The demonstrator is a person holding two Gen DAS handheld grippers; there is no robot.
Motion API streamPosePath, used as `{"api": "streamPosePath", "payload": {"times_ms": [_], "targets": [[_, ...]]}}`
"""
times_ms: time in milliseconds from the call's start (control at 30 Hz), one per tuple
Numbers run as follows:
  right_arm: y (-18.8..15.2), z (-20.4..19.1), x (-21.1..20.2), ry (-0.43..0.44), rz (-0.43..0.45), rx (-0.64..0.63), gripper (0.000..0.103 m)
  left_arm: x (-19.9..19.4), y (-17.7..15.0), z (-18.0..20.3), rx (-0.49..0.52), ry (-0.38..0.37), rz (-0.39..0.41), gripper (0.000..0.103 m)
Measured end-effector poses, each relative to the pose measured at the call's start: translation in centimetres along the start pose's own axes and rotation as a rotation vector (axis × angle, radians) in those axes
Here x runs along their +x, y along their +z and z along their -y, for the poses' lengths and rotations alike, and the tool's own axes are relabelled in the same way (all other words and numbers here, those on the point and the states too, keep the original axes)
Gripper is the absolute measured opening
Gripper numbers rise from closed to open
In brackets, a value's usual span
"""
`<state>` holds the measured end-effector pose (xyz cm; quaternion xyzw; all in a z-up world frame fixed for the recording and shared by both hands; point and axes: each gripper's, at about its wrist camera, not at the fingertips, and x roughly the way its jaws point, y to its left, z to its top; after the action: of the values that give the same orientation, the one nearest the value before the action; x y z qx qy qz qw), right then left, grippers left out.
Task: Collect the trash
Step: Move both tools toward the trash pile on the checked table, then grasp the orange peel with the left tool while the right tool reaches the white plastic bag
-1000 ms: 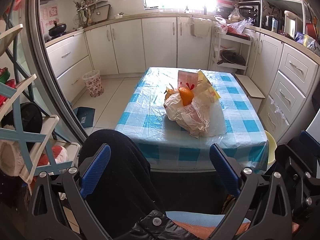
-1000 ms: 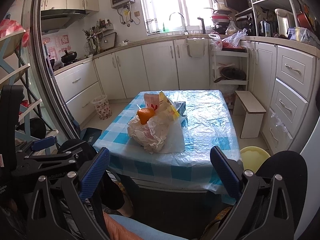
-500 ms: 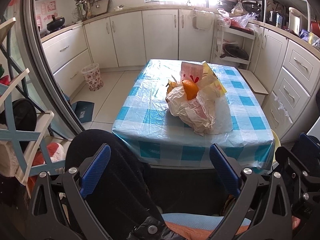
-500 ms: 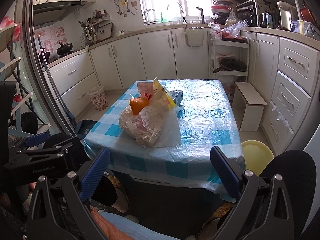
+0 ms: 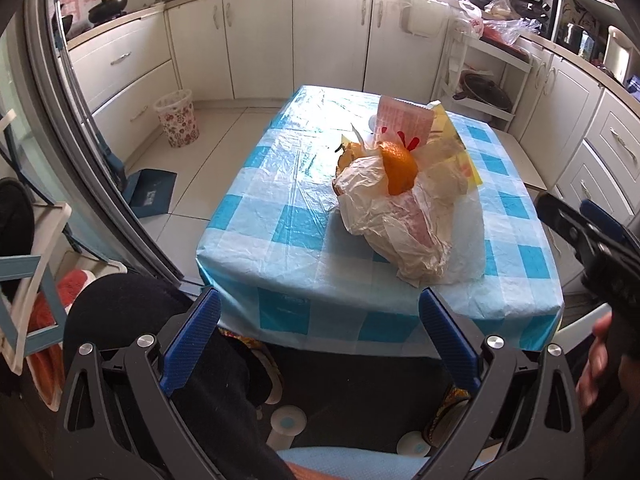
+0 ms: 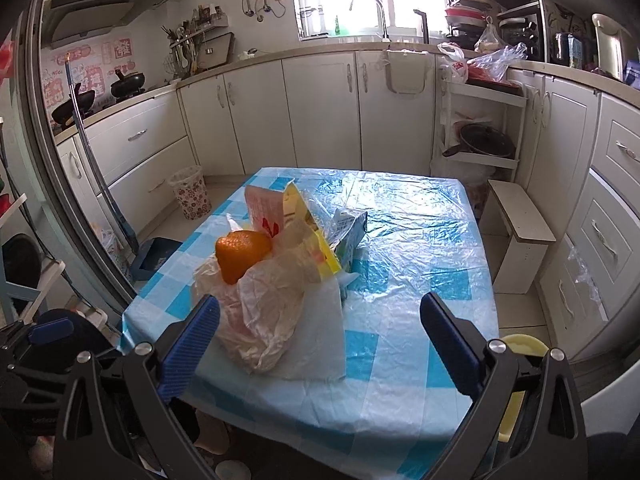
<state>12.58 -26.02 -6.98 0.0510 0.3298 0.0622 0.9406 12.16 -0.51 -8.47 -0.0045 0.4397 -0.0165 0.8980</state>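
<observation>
A pile of trash [image 5: 404, 204] lies on the blue-checked table [image 5: 280, 236]: crumpled plastic bags, an orange peel [image 5: 398, 166], a pink carton [image 5: 404, 128] and a yellow wrapper [image 5: 460, 148]. In the right wrist view the pile [image 6: 264, 304] also shows the orange peel [image 6: 242, 252] and a blue carton [image 6: 352, 236]. My left gripper [image 5: 320, 340] is open and empty, short of the table's near edge. My right gripper [image 6: 320, 340] is open and empty over the table's near edge, its left finger beside the pile.
A floral waste bin [image 5: 178, 120] stands on the floor by the left cabinets, a blue dustpan [image 5: 150, 192] nearer. A small wooden stool [image 6: 520, 232] and a yellow basin [image 6: 520, 348] are right of the table. A rack [image 5: 24, 248] stands at left.
Both grippers have moved forward toward the table; the trash pile looms larger, and the right gripper now reaches over the table edge. Both jaws stay open.
</observation>
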Motion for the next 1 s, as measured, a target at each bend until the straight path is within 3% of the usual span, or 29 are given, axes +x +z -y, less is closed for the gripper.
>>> {"api": "streamPosePath", "payload": {"times_ms": [167,333,567,667,733,800,1000], "targets": [[1.6,1.4,4.7,0.034,-0.063,0.018,0.096,1.5,2.3,0.3,-0.025,-0.017,0.020,0.095],[1.1,2.7,6.3,0.038,-0.085,0.065,0.096,3.7,6.3,2.0,-0.020,-0.064,0.051,0.095],[-0.5,3.5,7.6,0.045,-0.154,0.066,0.096,10.2,10.8,5.3,0.018,-0.088,-0.034,0.092],[-0.9,3.8,8.0,0.063,-0.174,0.075,0.096,12.3,11.5,6.1,0.023,-0.100,-0.085,0.073],[-1.0,4.3,8.7,0.078,-0.194,0.099,0.096,13.3,11.8,6.5,0.027,-0.107,-0.110,0.049],[-1.0,4.5,9.1,0.087,-0.205,0.117,0.096,13.8,11.7,6.4,0.024,-0.132,-0.118,0.034],[-1.0,4.8,10.0,0.120,-0.225,0.143,0.096,13.5,12.5,5.7,-0.005,-0.231,-0.106,0.018]]}}
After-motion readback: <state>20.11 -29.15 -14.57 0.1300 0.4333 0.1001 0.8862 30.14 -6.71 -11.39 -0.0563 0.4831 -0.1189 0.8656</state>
